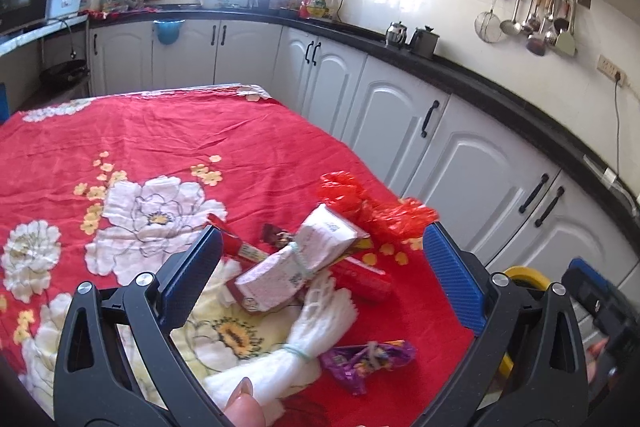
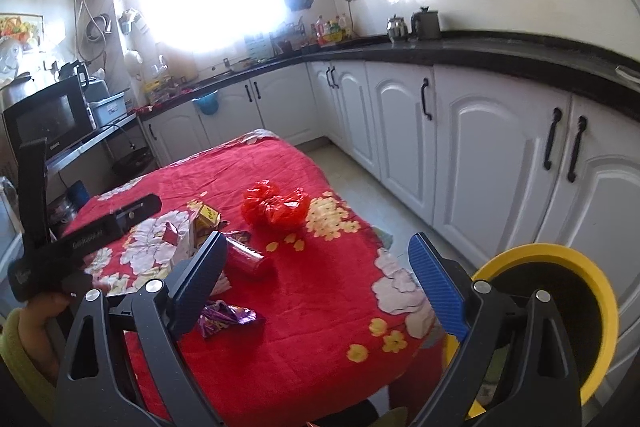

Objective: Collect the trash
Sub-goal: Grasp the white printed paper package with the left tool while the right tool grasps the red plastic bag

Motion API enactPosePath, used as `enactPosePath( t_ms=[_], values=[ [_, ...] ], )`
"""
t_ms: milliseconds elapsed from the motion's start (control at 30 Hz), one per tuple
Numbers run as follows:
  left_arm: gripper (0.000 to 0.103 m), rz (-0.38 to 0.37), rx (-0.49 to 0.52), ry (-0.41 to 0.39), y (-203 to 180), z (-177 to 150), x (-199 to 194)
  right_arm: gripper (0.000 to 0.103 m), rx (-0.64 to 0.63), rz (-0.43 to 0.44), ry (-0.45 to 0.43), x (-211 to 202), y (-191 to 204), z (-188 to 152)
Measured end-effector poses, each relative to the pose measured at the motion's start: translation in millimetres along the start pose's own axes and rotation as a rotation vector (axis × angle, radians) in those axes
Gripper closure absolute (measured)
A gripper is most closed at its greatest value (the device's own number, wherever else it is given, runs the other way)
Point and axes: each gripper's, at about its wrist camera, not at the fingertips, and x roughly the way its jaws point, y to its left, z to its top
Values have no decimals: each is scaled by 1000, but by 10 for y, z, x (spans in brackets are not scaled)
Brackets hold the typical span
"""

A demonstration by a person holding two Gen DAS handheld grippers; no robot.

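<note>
Trash lies on the red flowered tablecloth [image 1: 160,147]. My left gripper [image 1: 324,263] hovers open over a pink-and-white carton bundle [image 1: 296,259] tied with a rubber band. A white foam net [image 1: 308,339] and a purple wrapper [image 1: 368,359] lie nearer to it. A red tube [image 1: 364,277] and a crumpled red plastic bag [image 1: 372,203] lie behind. My right gripper [image 2: 320,279] is open and empty above the table's near corner. In its view the red bag [image 2: 276,205], red tube [image 2: 248,259] and purple wrapper [image 2: 228,317] lie ahead to the left.
A yellow-rimmed bin [image 2: 560,315] stands on the floor beside the table's right edge, also visible as the bin [image 1: 524,277] behind my left finger. White cabinets [image 2: 500,155] under a black counter line the right side. A tiled aisle [image 2: 352,179] runs between them and the table.
</note>
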Motion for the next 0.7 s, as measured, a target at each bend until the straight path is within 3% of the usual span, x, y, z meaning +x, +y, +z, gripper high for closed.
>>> enactPosePath(
  t_ms=[233, 400, 700],
  values=[
    [11, 7, 58, 50, 34, -72, 178, 14, 66, 56, 71, 431, -72, 152],
    [11, 16, 97, 90, -5, -123, 362, 20, 89, 93, 137, 773, -96, 234],
    [11, 3, 88, 129, 3, -118, 618, 41, 161, 145, 259, 1386, -124, 285]
  ],
)
